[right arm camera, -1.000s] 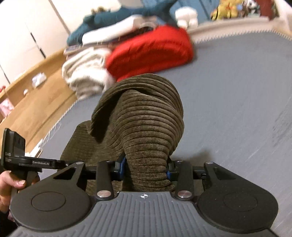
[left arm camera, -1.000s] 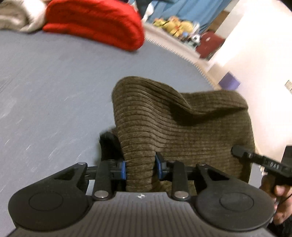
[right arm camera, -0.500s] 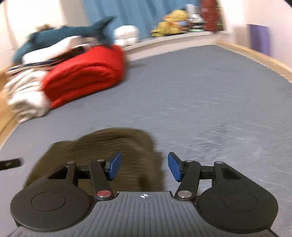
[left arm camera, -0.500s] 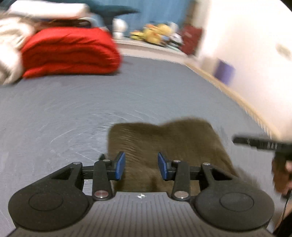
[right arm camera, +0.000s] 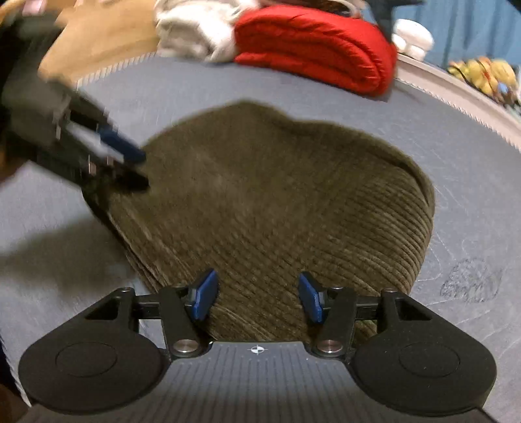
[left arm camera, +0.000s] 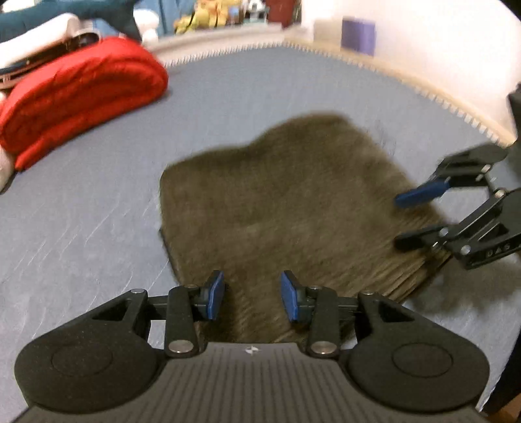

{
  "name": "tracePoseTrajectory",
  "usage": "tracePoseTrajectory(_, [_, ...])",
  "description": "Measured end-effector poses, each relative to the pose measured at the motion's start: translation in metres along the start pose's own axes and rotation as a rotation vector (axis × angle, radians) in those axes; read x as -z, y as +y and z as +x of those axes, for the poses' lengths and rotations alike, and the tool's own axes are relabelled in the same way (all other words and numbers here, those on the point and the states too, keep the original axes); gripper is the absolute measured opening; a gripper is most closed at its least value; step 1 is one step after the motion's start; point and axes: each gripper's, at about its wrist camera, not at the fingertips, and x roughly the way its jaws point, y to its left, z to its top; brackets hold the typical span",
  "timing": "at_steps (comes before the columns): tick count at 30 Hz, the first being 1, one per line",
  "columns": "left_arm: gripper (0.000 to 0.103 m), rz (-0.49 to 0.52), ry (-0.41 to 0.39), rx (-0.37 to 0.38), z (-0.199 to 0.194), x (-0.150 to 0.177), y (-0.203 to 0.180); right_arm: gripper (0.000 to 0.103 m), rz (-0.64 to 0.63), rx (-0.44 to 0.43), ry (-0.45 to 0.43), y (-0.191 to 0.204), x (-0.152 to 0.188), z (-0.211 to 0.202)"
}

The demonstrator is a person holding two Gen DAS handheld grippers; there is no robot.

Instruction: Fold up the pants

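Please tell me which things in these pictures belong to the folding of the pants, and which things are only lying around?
Belong to the job:
- brown corduroy pants, lying folded on the grey mat
- left gripper, open
- right gripper, open

Only lying around:
- red rolled blanket
- white bedding
- yellow soft toys
- purple box

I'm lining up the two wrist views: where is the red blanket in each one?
Left wrist view: red blanket at upper left, beyond the pants.
Right wrist view: red blanket at top, right of centre, beyond the pants.
Shared landmark: the yellow plush toys on the ledge behind.
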Motion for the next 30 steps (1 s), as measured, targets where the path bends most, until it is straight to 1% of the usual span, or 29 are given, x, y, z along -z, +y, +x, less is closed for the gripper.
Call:
tracePoseTrajectory(2, [0.043, -0.018, -0.038, 0.062, -0.006, -0.001, -0.002, 0.057, 0.018, -0.041, -0.038, -0.002, -0.002, -0.006])
tracePoseTrajectory(3, [0.043, -0.012, -0.042, 0.097, -0.006, 0.0, -0.005, 0.057, 0.003, -0.051, -0.03, -0.002, 0.0, -0.005])
tracePoseTrajectory(4, [0.043, 0.007, -0.026, 0.125, -0.002, 0.003, -0.007, 0.057, -0.021, -0.065, -0.004, 0.001, 0.002, -0.001])
tracePoseTrajectory(5, [0.043, 0.031, 0.017, 0.132, 0.005, 0.005, -0.011, 0.057, -0.048, -0.078, 0.035, 0.003, 0.005, 0.005])
tracePoseTrajectory(6, [0.043, 0.06, 0.083, 0.117, 0.015, 0.01, -0.017, 0.057, -0.079, -0.077, 0.069, 0.008, 0.008, 0.011])
tracePoseTrajectory(7, [0.043, 0.103, 0.122, 0.089, 0.024, 0.017, -0.022, 0.057, -0.099, -0.069, 0.075, 0.009, 0.008, 0.01])
tracePoseTrajectory(8, [0.043, 0.133, 0.128, 0.082, 0.027, 0.02, -0.026, 0.057, -0.101, -0.069, 0.076, 0.009, 0.006, 0.01])
tracePoseTrajectory(9, [0.043, 0.143, 0.125, 0.079, 0.025, 0.019, -0.027, 0.057, -0.084, -0.084, 0.085, 0.007, 0.004, 0.01])
tracePoseTrajectory(11, [0.043, 0.107, 0.119, 0.087, 0.02, 0.014, -0.022, 0.057, -0.077, -0.087, 0.093, 0.005, 0.005, 0.009])
tracePoseTrajectory(14, [0.043, 0.066, 0.04, 0.057, 0.003, 0.008, -0.01, 0.057, -0.092, -0.082, 0.088, 0.008, 0.008, 0.004])
tracePoseTrajectory(15, [0.043, 0.043, 0.019, 0.045, -0.002, 0.006, -0.005, 0.056, -0.091, -0.083, 0.078, 0.011, 0.014, -0.003])
tracePoseTrajectory(16, [0.043, 0.014, 0.004, 0.021, -0.007, 0.006, 0.003, 0.056, -0.093, -0.083, 0.049, 0.01, 0.012, -0.008])
tracePoseTrajectory(18, [0.043, -0.016, 0.001, -0.014, -0.007, 0.006, 0.018, 0.055, -0.103, -0.079, -0.02, 0.01, 0.01, -0.023])
tracePoseTrajectory(20, [0.043, -0.028, 0.047, -0.029, -0.002, 0.011, 0.029, 0.055, -0.1, -0.074, -0.047, 0.007, 0.008, -0.034])
tracePoseTrajectory(21, [0.043, -0.033, 0.108, -0.05, 0.008, 0.015, 0.032, 0.055, -0.105, -0.067, -0.036, 0.006, 0.009, -0.034])
tracePoseTrajectory(22, [0.046, -0.034, 0.169, -0.068, 0.018, 0.021, 0.034, 0.055, -0.116, -0.059, 0.003, 0.006, 0.012, -0.03])
tracePoseTrajectory(23, [0.047, -0.029, 0.197, -0.063, 0.023, 0.025, 0.034, 0.056, -0.128, -0.05, 0.058, 0.006, 0.016, -0.023])
tracePoseTrajectory(24, [0.046, -0.017, 0.201, -0.063, 0.025, 0.026, 0.033, 0.056, -0.145, -0.033, 0.102, 0.006, 0.021, -0.014])
tracePoseTrajectory(26, [0.046, -0.017, 0.18, -0.086, 0.021, 0.021, 0.03, 0.056, -0.172, -0.021, 0.104, 0.01, 0.023, -0.009])
tracePoseTrajectory(28, [0.046, 0.009, 0.098, -0.098, 0.007, 0.014, 0.024, 0.055, -0.177, -0.011, 0.088, 0.012, 0.02, -0.013])
tracePoseTrajectory(29, [0.046, 0.016, 0.059, -0.088, -0.001, 0.012, 0.02, 0.055, -0.169, -0.014, 0.073, 0.012, 0.018, -0.016])
tracePoseTrajectory(30, [0.046, 0.017, 0.02, -0.059, -0.007, 0.01, 0.017, 0.055, -0.158, -0.019, 0.06, 0.012, 0.018, -0.018])
